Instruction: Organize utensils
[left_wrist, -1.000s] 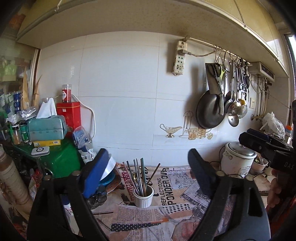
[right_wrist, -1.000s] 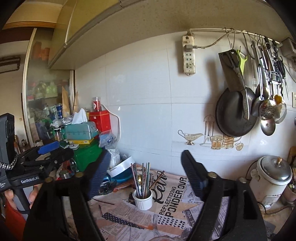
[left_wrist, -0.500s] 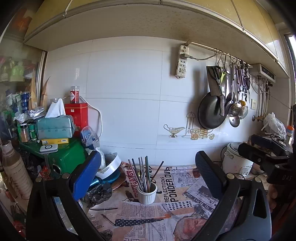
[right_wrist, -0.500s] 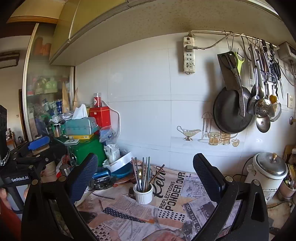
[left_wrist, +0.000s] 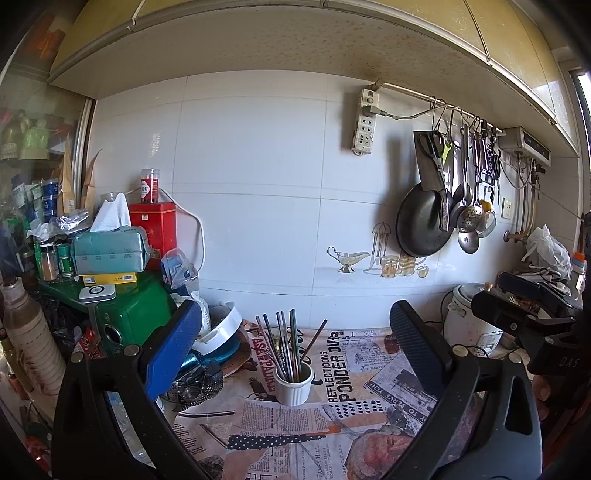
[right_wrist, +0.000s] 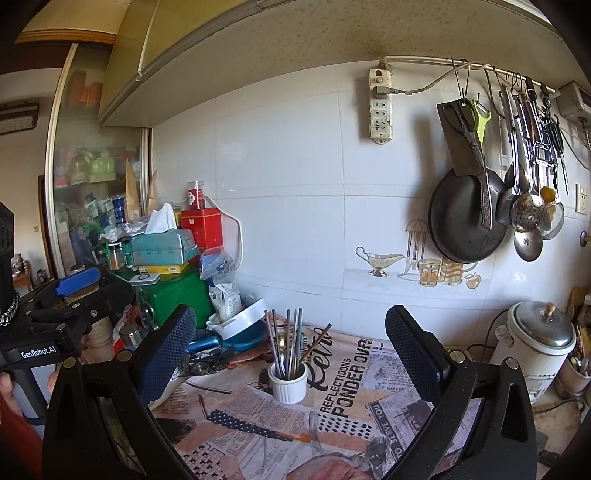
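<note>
Nearest the lenses, the left gripper (left_wrist: 291, 347) and the right gripper (right_wrist: 290, 350) are both held spread wide above the counter, and nothing is pinched in either. Each is also seen from the side in the other's view, raised and clear of the counter.

Below them, a newspaper-print covering (left_wrist: 343, 373) is spread over the counter. On it, framed between the fingers in both views, a small white ribbed cup (left_wrist: 294, 384) is stood upright. The utensils (left_wrist: 286, 343), a bundle of metal chopsticks with one dark stick leaning out to the right and what seems a spoon among them, are gathered upright in that cup. One thin stick (right_wrist: 207, 388) is seen lying loose on the covering to the left of the cup.

Two stages are fitted by this: a gathering nearly done, or a cup about to be emptied or sorted. No step in hand can be settled; only an approach to the cup is suggested.

Further back, a heap of bowls and a strainer (left_wrist: 195, 384) is seen left of the cup, and pans and ladles (right_wrist: 524, 221) are hung from a wall rail.
</note>
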